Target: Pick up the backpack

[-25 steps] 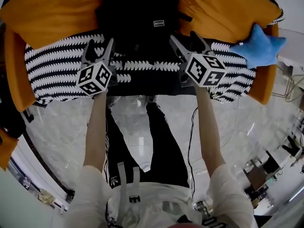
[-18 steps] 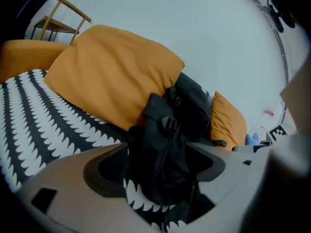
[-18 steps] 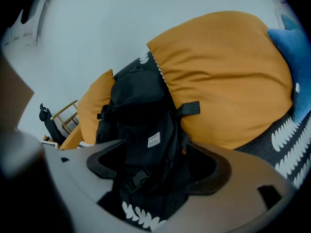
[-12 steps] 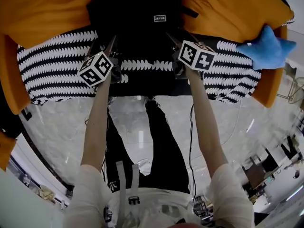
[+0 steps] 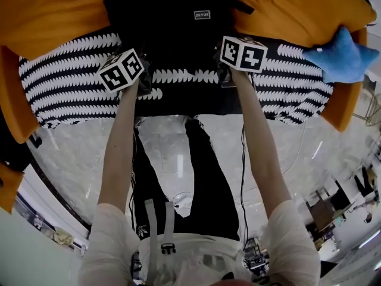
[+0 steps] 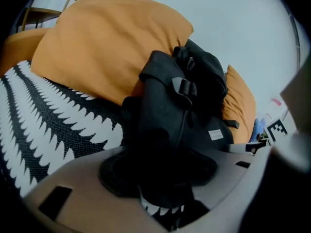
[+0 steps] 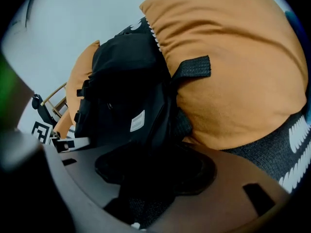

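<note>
A black backpack point(image 5: 178, 28) with a small white label stands upright on a black-and-white patterned seat point(image 5: 65, 88), leaning back between two orange cushions. My left gripper point(image 5: 144, 76) is at its lower left side, and in the left gripper view the backpack point(image 6: 175, 106) rises straight ahead. The left gripper point(image 6: 160, 174) jaws are closing, with black backpack fabric pinched between the pads. My right gripper point(image 5: 221, 71) is at the lower right side. In its own view the right gripper point(image 7: 155, 171) is closing too, on the backpack point(image 7: 121, 91) bottom edge.
Orange cushions point(image 5: 53, 11) point(image 5: 297, 11) flank the backpack at the back of the seat. A blue star-shaped plush point(image 5: 342, 55) lies at the seat's right end. Orange armrests point(image 5: 12, 100) bound the seat. Glossy marble floor point(image 5: 172, 154) lies in front, where the person's legs stand.
Both grippers have sunk and moved forward to the backpack's lower sides. Their jaws, wide open before, have narrowed onto the black fabric.
</note>
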The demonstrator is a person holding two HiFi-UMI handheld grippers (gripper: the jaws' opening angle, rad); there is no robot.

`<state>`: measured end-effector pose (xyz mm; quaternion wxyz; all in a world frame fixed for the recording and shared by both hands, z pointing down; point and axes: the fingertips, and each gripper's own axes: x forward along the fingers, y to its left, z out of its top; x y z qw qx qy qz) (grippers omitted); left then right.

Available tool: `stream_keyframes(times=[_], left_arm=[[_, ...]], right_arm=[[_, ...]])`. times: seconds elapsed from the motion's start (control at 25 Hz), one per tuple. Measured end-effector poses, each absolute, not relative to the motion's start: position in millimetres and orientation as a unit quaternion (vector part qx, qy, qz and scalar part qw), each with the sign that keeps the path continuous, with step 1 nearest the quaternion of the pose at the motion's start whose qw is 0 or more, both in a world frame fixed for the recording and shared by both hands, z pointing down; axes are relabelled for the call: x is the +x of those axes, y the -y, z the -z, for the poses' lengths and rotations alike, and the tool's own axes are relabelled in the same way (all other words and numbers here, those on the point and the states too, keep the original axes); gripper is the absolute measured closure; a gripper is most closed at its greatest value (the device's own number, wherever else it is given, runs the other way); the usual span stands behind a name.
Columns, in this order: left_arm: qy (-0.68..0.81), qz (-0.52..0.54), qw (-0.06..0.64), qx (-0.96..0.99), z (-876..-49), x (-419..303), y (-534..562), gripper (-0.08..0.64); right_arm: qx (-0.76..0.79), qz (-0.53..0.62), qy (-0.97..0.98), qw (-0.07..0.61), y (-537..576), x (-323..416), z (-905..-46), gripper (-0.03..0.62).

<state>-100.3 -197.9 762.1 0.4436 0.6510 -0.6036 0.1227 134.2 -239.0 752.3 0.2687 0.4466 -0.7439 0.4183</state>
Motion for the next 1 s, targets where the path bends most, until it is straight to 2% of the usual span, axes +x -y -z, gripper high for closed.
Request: stream_keyframes(times=[0.08, 0.16, 0.4, 0.8, 1.0], left_arm=[[0.606, -0.133, 0.437, 0.651, -766, -97, 194, 0.35], [0.61, -0.139, 0.431, 0.65, -767, -93, 191, 0.388], [0.605, -0.151, 0.411, 0.665, -746, -96, 195, 0.435], [0.616, -0.181, 0.344, 0.685, -715, -95, 194, 0.459], [0.62, -0.17, 0.295, 0.707, -685, -93, 198, 0.467]], right_arm=[[0.444, -0.426, 0.742, 0.267, 234, 132, -757, 0.402], [0.45, -0.427, 0.737, 0.269, 231, 132, -759, 0.429], [0.458, -0.422, 0.736, 0.266, 236, 122, -742, 0.51], [0.471, -0.356, 0.755, 0.284, 229, 115, -716, 0.537], [0.491, -0.329, 0.761, 0.267, 231, 115, -687, 0.54]])
